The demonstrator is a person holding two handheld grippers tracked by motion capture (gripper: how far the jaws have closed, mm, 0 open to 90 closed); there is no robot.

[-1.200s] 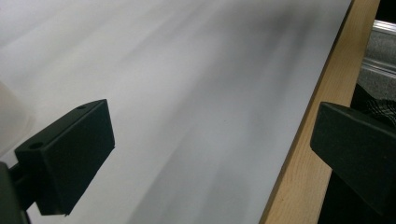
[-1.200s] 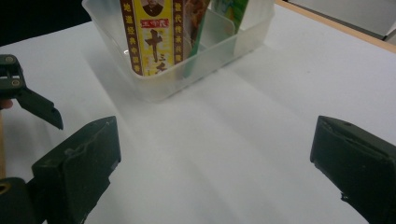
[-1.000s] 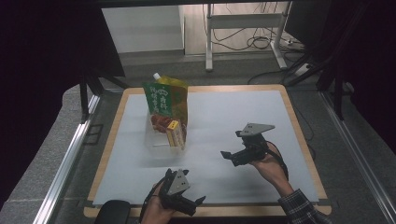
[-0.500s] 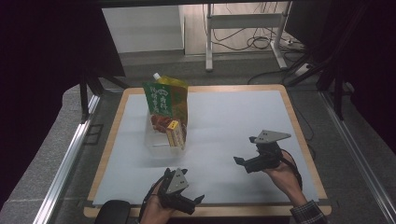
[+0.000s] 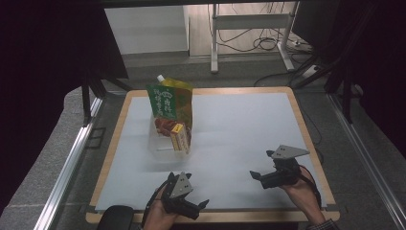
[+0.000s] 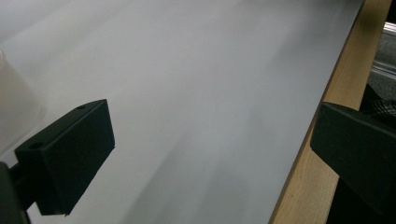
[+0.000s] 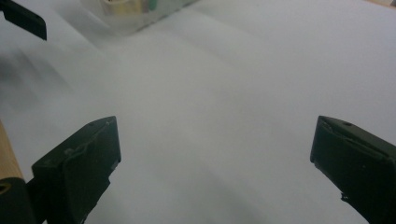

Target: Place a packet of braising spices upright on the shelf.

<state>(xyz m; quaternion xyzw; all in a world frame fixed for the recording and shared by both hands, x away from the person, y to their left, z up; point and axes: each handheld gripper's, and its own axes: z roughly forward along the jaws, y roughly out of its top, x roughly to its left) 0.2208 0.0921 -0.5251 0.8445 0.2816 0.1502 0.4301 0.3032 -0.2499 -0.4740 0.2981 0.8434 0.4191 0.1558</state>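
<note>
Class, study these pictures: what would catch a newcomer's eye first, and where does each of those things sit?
The green and amber pouch stands out, upright in a clear container at the far left of the white table, with a small yellow box leaning in front of it. Near the front edge, the left gripper and the right gripper are each held in a hand, jaws open and holding nothing.

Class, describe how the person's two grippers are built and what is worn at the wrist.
Both the left gripper and right gripper are black, each with two blocky jaws and a grey three-cornered plate on top. A dark patterned sleeve cuff shows at the right wrist.
</note>
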